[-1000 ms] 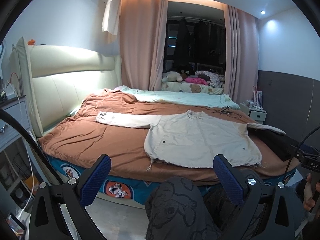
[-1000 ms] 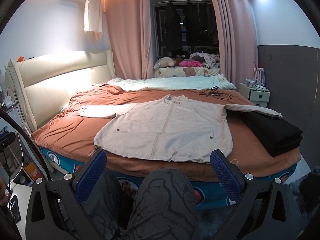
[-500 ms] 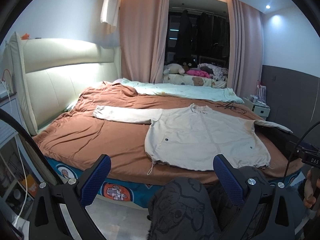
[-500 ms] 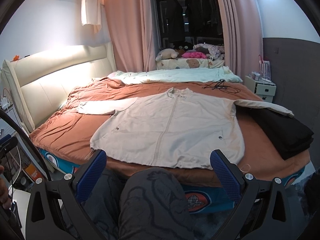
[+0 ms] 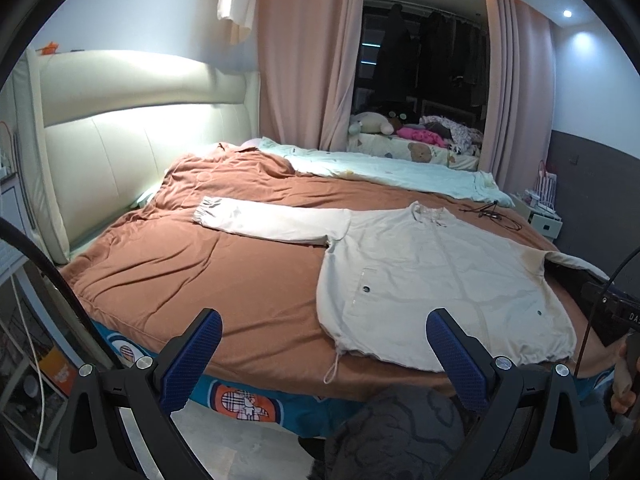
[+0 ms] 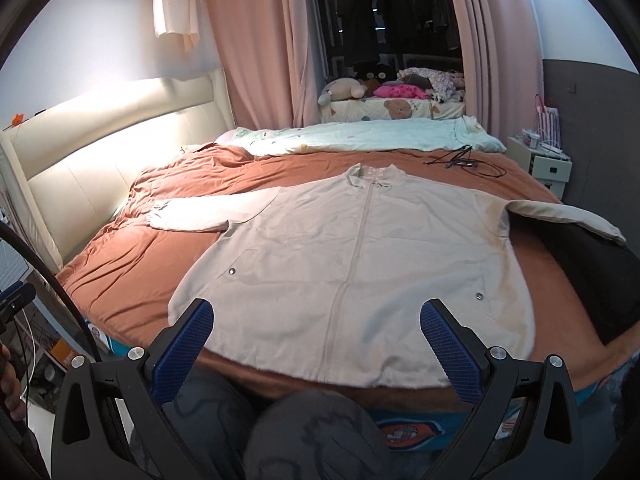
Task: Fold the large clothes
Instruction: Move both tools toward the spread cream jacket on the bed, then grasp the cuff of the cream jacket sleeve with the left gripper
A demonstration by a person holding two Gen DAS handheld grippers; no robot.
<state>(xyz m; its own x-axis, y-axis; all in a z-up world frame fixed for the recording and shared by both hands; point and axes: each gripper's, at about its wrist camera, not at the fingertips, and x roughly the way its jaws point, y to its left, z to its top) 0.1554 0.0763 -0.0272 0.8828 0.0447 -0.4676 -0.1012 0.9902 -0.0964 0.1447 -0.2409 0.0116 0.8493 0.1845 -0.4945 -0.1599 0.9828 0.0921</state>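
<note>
Clearly, both the left hand-held gripper (image 5: 323,354) and right hand-held gripper (image 6: 316,346) gape wide, empty. Cream jacket (image 6: 360,264) lies flat on the bed (image 6: 132,264); its 3 o'clock sleeve (image 6: 568,216) drapes over black clothes (image 6: 588,276), which a careless pinch might drag along.

Jacket (image 6: 360,264) matt cream cloth — bedspread (image 6: 132,264) rust cloth, creased.

a large cream jacket (image 6: 360,264) lies flat and face up on the brown bedspread (image 6: 132,256), zipped shut, collar at the far side, hem along the near edge. its left sleeve stretches out straight to the left; the right sleeve drapes over a dark folded pile (image 6: 580,272) at the right.
</note>
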